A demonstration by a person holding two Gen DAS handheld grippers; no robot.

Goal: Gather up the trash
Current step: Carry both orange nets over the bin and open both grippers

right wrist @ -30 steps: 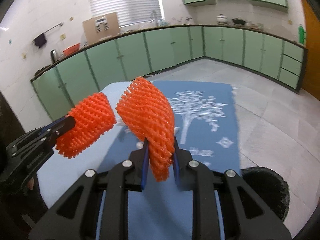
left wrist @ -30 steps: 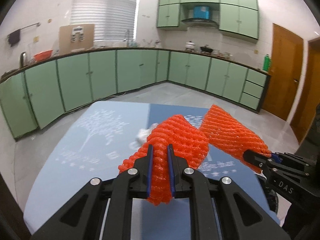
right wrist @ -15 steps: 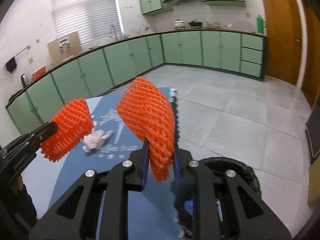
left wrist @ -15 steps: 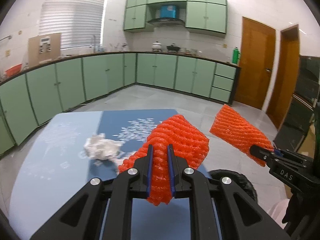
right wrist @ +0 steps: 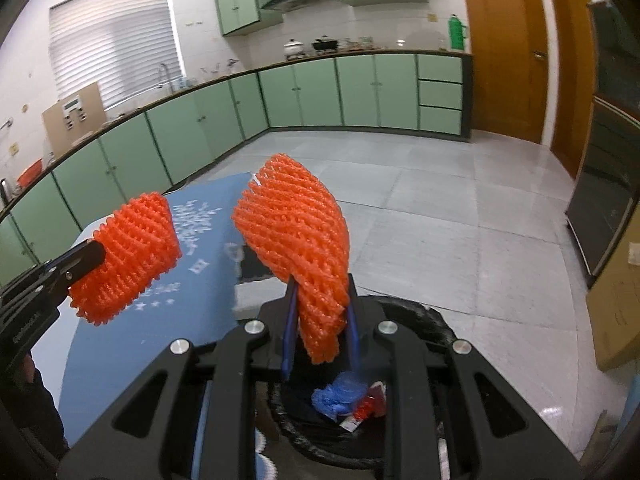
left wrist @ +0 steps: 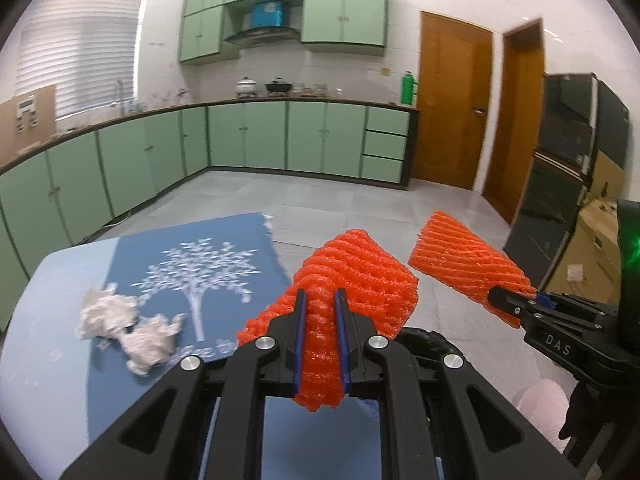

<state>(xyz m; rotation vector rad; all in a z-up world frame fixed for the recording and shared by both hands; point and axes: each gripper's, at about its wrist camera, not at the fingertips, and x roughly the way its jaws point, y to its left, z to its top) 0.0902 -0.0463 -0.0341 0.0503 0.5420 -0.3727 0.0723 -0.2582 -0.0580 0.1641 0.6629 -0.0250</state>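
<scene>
orange foam net [left wrist: 352, 280] pinched in left claw [left wrist: 320, 344].

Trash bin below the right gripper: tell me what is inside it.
Inside the black-lined trash bin: a crumpled blue wrapper and a red-and-white packet. The right gripper and its orange foam net hide the rest.

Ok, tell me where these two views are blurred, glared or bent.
Left wrist view: fisheye bows the counter, corners go black, a green flare shows at the right edge, net sharp. Right wrist view: same bowing, the table edge smears, a glint marks the floor, the bin's trash looks soft.
</scene>
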